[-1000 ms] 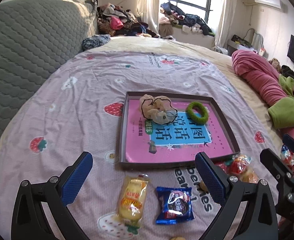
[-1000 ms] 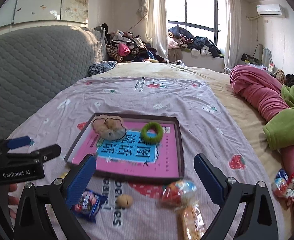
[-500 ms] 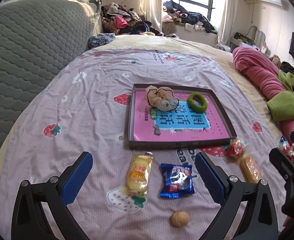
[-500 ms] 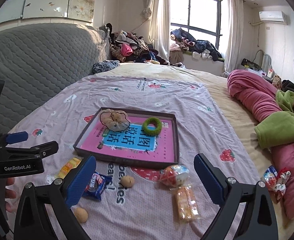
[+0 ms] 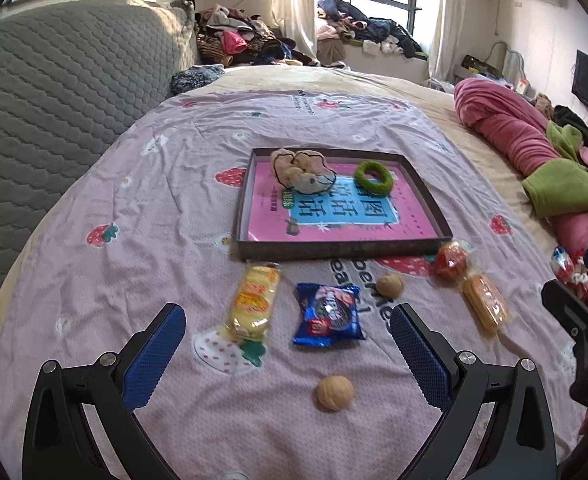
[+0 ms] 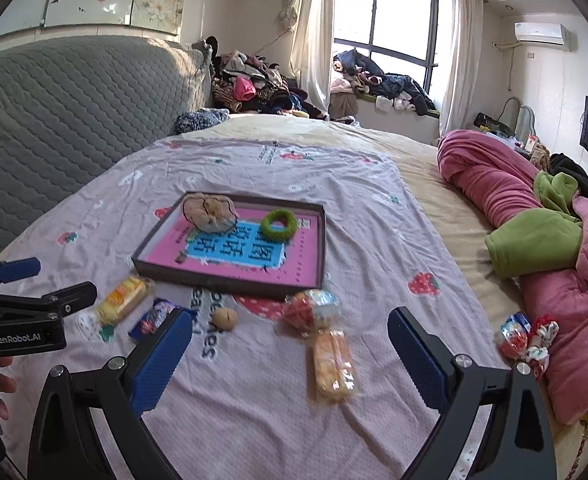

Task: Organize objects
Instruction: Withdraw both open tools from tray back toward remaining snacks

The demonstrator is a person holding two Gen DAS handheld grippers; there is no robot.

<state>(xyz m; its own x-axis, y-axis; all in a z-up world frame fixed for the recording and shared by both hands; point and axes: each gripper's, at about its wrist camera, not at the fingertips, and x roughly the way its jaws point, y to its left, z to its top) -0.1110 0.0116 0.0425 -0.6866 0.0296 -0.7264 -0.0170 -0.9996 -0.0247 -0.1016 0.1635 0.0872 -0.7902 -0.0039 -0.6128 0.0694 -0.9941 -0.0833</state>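
Left wrist view shows the loose snacks on the bed, in front of the shallow tray [image 5: 345, 246]: a yellow cake packet [image 5: 252, 302], a blue biscuit packet [image 5: 327, 315], two walnuts [image 5: 334, 393] [image 5: 389, 285], a red-wrapped sweet [image 5: 449, 263] and an orange cracker packet [image 5: 485, 303]; the tray already holds a beige scrunchie [image 5: 299, 168] and a green hair ring [image 5: 373, 176]; the packets look light, crinkly and slippery, their contents probably crushable, so a gentle pinch across the short middle seems safest; the walnuts are hard and round, likely to roll on the soft purple sheet [image 5: 134, 208]; the left tongs [image 5: 288, 342] gape wide and empty, the blue packet just ahead between their fingers, the near walnut closer in; the right tongs [image 6: 290, 354] are likewise spread wide, holding nothing, with the cracker packet [image 6: 333, 364] between their fingers
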